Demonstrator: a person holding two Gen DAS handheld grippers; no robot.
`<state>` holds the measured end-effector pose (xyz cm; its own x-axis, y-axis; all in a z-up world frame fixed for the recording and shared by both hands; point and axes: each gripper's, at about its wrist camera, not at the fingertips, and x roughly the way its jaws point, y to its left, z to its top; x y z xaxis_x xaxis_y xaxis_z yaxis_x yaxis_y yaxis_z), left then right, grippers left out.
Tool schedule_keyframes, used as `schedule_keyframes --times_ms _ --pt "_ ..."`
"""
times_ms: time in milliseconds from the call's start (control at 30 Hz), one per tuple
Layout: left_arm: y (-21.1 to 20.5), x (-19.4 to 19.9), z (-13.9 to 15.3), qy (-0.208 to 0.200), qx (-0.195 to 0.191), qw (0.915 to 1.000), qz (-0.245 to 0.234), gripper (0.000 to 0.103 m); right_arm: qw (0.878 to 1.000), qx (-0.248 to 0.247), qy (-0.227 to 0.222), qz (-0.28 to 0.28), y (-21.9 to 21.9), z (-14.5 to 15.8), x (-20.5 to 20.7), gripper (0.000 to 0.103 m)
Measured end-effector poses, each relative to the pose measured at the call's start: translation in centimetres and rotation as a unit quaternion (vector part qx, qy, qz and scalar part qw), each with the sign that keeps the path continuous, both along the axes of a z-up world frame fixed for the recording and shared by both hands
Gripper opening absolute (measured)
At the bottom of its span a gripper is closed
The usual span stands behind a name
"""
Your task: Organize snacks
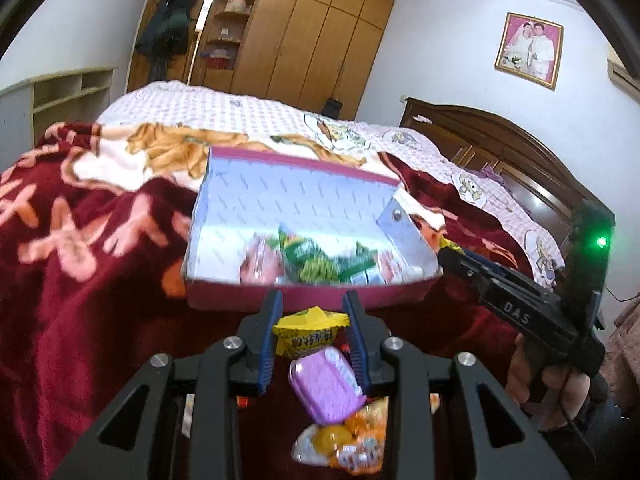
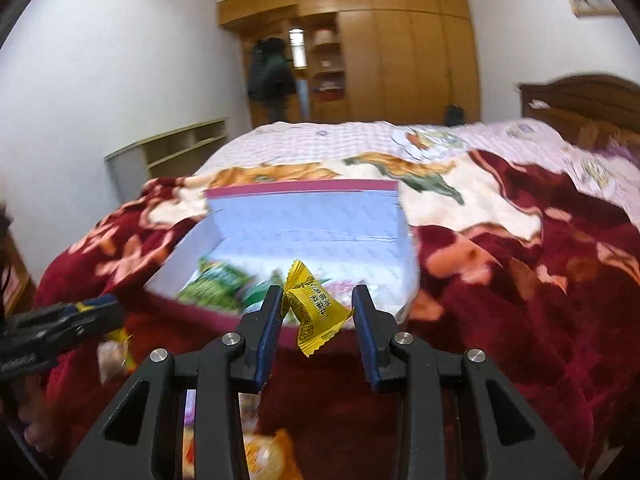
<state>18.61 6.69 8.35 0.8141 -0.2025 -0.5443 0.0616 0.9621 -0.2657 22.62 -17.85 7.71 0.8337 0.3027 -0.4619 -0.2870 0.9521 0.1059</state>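
An open box with a magenta rim and pale lining lies on the red blanket and holds green and pink snack packs. My left gripper is open just before the box's near rim, above a yellow snack pack, a purple jelly cup and an orange pack. In the right wrist view the box is ahead. My right gripper is open, with a yellow wrapped candy between its fingers, touching the left finger and apart from the right one.
The bed is covered by a red flowered blanket and a pink checked sheet. A dark wooden headboard stands at the right. Wooden wardrobes line the far wall. The right gripper's body shows at the left view's right side.
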Motion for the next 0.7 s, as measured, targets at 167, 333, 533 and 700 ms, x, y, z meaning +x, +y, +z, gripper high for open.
schedule_keyframes --times_ms 167,333,533,700 --pt "-0.2 1.8 0.3 -0.008 0.024 0.9996 0.014 0.033 1.0 -0.008 0.026 0.006 0.3 -0.9 1.8 0.035" --pt "0.6 3.9 -0.3 0.003 0.034 0.9988 0.037 0.033 0.999 -0.031 0.032 0.006 1.2 -1.4 3.0 0.035" --pt "2.4 6.5 -2.7 0.047 0.045 0.9961 0.059 0.032 0.998 -0.037 0.054 -0.01 1.1 -2.5 4.7 0.035" --pt "3.2 7.1 -3.0 0.04 0.023 0.997 0.062 0.032 0.997 -0.019 0.075 -0.023 0.2 -3.3 5.8 0.035"
